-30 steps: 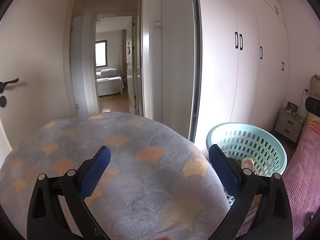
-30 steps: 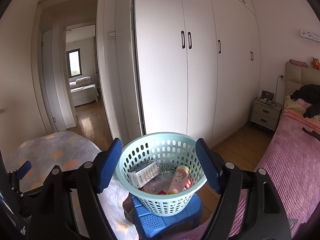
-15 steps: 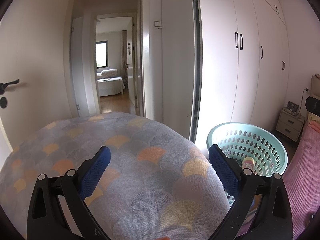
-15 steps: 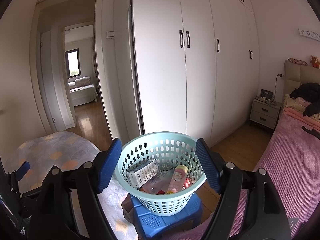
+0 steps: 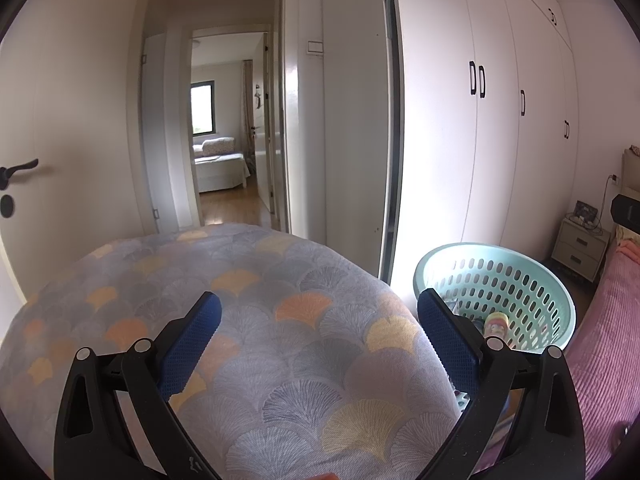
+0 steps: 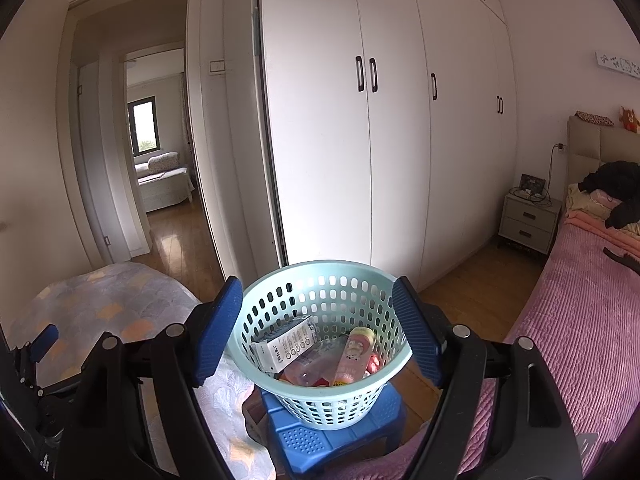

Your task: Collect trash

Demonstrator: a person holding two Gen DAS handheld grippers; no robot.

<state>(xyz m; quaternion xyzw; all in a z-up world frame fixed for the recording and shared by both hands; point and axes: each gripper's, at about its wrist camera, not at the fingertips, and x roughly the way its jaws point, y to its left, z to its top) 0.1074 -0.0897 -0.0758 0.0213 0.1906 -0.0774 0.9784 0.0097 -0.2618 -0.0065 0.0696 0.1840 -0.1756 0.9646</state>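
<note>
A mint-green perforated basket (image 6: 320,280) stands on a blue plastic stool (image 6: 340,436). It holds a white carton (image 6: 286,344), a pink and yellow bottle (image 6: 354,356) and other trash. My right gripper (image 6: 318,332) is open and empty, hovering above the basket with its jaws either side of it. My left gripper (image 5: 318,344) is open and empty above a patterned cushioned surface (image 5: 260,300); the basket (image 5: 516,276) sits to its right.
White wardrobe doors (image 6: 360,140) stand behind the basket. A pink bed (image 6: 580,320) lies to the right, with a nightstand (image 6: 528,224) beyond. An open doorway (image 5: 228,140) leads to another room. A door with a black handle (image 5: 20,168) is at the left.
The right gripper's view has shifted slightly; the basket sits a touch more central. The left gripper has not moved.
</note>
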